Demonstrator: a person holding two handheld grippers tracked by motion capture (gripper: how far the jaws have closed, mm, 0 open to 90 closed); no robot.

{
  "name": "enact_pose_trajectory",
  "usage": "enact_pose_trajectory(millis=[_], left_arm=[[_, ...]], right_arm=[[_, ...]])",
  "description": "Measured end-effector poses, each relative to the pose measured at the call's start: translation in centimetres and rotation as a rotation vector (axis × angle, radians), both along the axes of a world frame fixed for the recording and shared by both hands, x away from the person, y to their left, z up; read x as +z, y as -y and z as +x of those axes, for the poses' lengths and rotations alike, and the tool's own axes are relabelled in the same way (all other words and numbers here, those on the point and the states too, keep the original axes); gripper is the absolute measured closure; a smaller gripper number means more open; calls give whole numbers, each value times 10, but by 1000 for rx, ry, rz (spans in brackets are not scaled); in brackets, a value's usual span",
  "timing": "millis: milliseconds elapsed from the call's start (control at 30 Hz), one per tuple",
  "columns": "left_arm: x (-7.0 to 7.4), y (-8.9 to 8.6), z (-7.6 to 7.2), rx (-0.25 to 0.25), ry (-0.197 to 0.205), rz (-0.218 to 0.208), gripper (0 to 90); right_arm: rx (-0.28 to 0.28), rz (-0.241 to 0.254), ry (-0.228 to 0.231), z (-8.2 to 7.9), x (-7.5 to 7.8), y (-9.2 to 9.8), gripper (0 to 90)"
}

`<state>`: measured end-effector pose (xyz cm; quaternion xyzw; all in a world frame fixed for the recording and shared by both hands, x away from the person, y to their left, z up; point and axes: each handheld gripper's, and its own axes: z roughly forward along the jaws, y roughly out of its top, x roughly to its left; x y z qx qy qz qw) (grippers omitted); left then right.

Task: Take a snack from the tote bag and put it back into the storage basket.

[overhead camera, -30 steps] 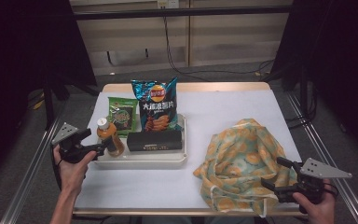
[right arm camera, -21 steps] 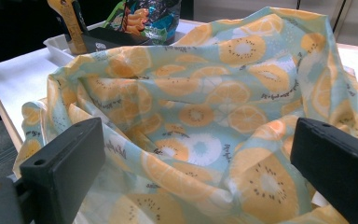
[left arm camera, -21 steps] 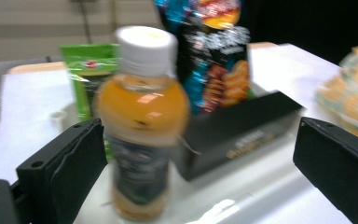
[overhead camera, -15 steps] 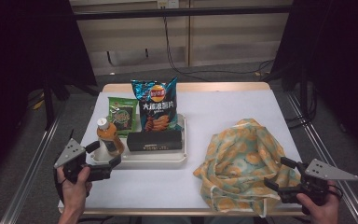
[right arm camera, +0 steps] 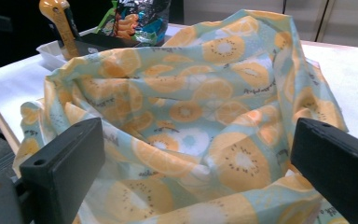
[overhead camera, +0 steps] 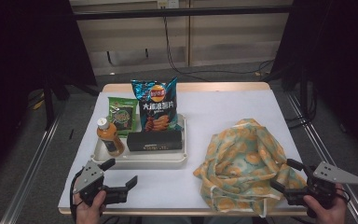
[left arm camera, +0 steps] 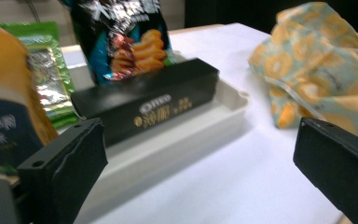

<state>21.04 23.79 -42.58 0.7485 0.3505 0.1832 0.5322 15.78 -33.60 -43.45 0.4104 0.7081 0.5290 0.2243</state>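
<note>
Both tongs are held apart: the left gripper [overhead camera: 119, 173] by the tray [overhead camera: 142, 160], the right gripper [overhead camera: 286, 174] at the crumpled fruit-print bag [overhead camera: 242, 161].

Orange-slice print bag [overhead camera: 242, 163]; amber bottle [overhead camera: 110, 138]; blue crisp packet [overhead camera: 156, 105]; black box [overhead camera: 156, 140].

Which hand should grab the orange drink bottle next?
Probably the left. The left gripper is open just in front of the tray, with the bottle nearest it. The right gripper is open too, but faces the cloth bag, far from the bottle.
</note>
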Motion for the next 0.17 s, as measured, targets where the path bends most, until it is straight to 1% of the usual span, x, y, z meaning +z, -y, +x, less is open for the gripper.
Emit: enact_pose_trajectory(millis=[33,67,100,133,167], left_arm=[[-2,-1,1,1,-8,3,16],[-6,-2,3,14,-31,11,17],[-7,-3,5,14,-44,11,23],[-6,-3,6,23,-46,6,25],[-5,-5,6,26,-36,0,25]], right_arm=[[0,-1,1,1,0,0,26],[1,0,-1,1,0,1,26],[-4,2,-3,1,0,1,26],[-9,3,1,1,0,2,26],[-6,4,0,0,0,3,26]])
